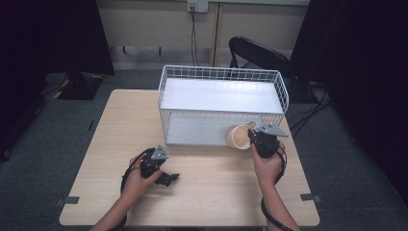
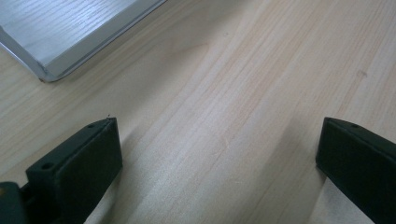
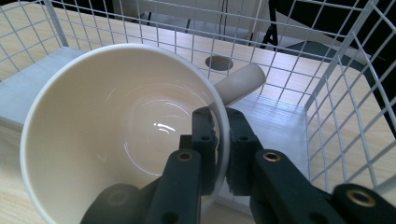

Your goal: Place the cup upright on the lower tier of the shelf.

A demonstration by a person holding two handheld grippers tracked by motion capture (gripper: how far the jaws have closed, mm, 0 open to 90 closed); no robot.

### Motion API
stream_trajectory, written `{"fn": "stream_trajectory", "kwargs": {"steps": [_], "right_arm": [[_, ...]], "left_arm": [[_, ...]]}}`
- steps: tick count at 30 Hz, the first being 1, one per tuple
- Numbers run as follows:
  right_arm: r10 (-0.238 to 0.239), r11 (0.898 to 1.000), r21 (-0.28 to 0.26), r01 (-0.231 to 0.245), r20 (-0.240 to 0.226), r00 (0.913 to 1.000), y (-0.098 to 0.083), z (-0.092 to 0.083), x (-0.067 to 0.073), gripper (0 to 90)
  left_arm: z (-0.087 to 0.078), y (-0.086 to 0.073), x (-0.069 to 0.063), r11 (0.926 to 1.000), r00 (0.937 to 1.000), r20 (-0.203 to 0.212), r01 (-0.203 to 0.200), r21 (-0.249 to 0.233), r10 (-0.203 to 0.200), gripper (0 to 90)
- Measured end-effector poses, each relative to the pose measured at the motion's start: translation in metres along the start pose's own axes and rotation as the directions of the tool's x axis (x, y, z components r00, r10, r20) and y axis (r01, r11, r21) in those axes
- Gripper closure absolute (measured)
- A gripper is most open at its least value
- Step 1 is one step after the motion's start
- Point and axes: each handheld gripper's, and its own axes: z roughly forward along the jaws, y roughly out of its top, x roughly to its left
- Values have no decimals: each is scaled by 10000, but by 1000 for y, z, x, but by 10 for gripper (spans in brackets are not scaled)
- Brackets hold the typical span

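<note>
Right gripper [image 3: 219,140]: pinching cup [image 3: 121,135] by its rim | Cup: at open front of wire rack [image 1: 221,74], handle pointing inward | Left gripper [image 1: 166,178]: spread, empty, farther off on table [image 1: 115,144]

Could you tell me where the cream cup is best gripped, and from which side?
Grip the cup by its rim wall, one jaw inside and one outside, as the right hand-held gripper does. Come from its open mouth, which faces the person; the handle points away.
</note>
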Motion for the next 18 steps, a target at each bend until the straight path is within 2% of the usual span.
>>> {"fn": "stream_trajectory", "kwargs": {"steps": [12, 18], "right_arm": [[433, 9988, -245, -429, 171, 9989, -6, 14, 5, 844], [297, 9989, -371, -281, 456, 9985, -6, 22, 9, 844]], "left_arm": [[0, 0, 0, 10000, 10000, 0, 5, -4, -5, 0], [0, 0, 0, 10000, 10000, 1, 5, -2, -5, 0]]}}
